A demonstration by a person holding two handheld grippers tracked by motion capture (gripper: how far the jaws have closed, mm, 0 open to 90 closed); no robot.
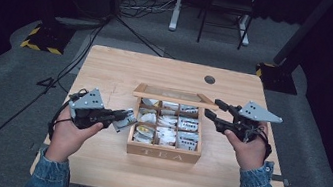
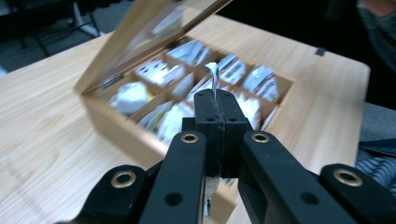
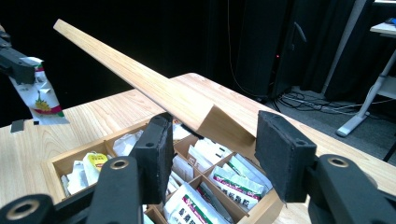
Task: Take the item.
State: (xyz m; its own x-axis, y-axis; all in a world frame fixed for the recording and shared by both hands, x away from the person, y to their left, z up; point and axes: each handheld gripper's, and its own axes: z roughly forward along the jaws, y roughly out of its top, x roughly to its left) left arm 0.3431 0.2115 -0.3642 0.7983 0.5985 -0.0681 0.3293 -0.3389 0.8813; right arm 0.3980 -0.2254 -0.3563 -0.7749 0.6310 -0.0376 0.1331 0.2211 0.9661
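A wooden tea box point(image 1: 163, 152) marked TEA sits mid-table with its glass lid point(image 1: 175, 95) raised at the back. Its compartments hold several tea sachets point(image 1: 189, 124). My left gripper point(image 1: 126, 116) hovers just left of the box, shut on one white sachet point(image 1: 124, 120); the sachet's top edge point(image 2: 213, 74) pokes up between the closed jaws. From the right gripper view that sachet point(image 3: 41, 95) hangs at far left. My right gripper point(image 1: 215, 109) stands open at the box's right rear corner, its jaws astride the lid's corner point(image 3: 212, 122) without touching it.
The wooden table point(image 1: 107, 69) has a round cable hole point(image 1: 209, 79) at the back right. Behind it stand tripod legs, floor cables point(image 1: 143, 6) and a white desk frame point(image 1: 178, 4). Bare wood lies on both sides of the box.
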